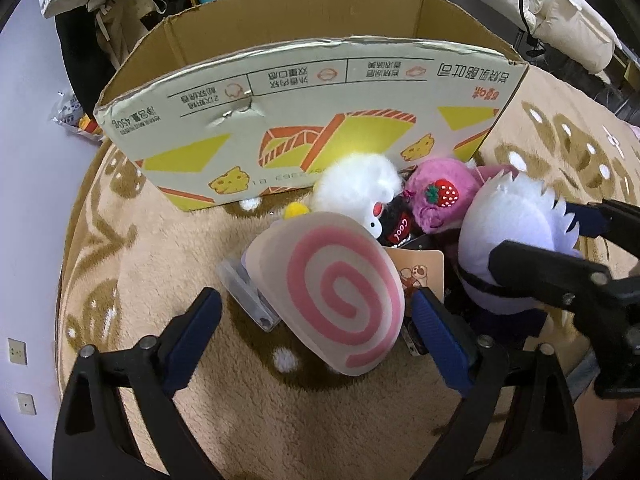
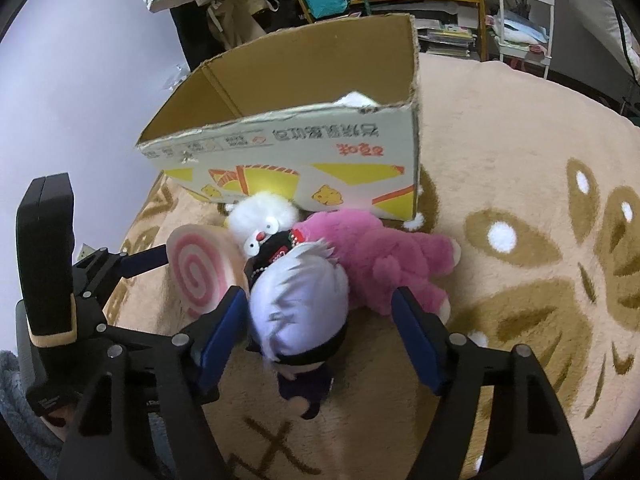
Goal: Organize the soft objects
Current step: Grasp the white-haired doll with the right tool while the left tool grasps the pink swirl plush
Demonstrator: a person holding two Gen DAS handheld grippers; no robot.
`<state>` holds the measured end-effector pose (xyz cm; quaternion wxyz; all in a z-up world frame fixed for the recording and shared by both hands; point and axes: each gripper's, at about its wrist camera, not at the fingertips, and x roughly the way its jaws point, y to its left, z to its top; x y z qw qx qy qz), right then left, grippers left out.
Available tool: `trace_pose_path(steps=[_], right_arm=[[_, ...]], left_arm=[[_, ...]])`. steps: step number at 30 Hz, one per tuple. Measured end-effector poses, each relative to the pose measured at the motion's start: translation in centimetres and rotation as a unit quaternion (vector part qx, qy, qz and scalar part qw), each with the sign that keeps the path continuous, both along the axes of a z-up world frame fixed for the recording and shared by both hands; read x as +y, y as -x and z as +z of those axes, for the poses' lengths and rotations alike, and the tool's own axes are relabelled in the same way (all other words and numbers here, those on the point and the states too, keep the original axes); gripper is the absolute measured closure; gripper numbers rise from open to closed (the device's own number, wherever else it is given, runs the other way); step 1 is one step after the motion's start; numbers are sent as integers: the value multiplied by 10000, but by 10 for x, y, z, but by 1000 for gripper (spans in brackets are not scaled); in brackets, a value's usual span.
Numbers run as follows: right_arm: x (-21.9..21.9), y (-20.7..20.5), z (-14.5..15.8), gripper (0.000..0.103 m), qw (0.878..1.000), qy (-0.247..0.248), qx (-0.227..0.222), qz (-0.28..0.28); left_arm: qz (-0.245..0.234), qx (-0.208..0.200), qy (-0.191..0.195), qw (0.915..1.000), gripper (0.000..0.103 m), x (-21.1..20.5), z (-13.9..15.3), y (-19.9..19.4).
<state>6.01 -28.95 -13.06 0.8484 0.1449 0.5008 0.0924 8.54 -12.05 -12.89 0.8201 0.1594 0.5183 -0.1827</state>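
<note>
Here, left claw (image 1: 316,312) wide, straddling swirl cushion (image 1: 332,296) | right claw (image 2: 320,320) wide, straddling white-haired doll (image 2: 300,300)

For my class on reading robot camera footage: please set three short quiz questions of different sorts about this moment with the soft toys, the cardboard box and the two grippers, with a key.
1. True or false: the pink plush bear already lies inside the cardboard box.
2. Multiple choice: which toy sits between the open fingers of the left gripper? A) fluffy white toy B) pink-swirl roll cushion C) pale-haired doll
3. Fill in: the right gripper is open around the ______.

Key
1. False; it lies on the rug in front of the box.
2. B, the pink-swirl roll cushion.
3. The pale-haired doll.
</note>
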Motion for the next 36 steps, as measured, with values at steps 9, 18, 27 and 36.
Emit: trace_pose_path(steps=[9,18,27,36], right_arm=[[14,1,-2,50,9999,67,-12,125],[19,10,7,53,9992,321,-226,41],[15,24,34,53,9955,512,-773,-190],[18,33,53,53,9921,718,-1018,-168]], left_arm=[[51,222,218,9995,46,6,-2,0],[333,122,278,9990,65,22,10,11],[467,-322,311,9979,65,34,35,30],[658,-881,433,9930,68,50,70,37]])
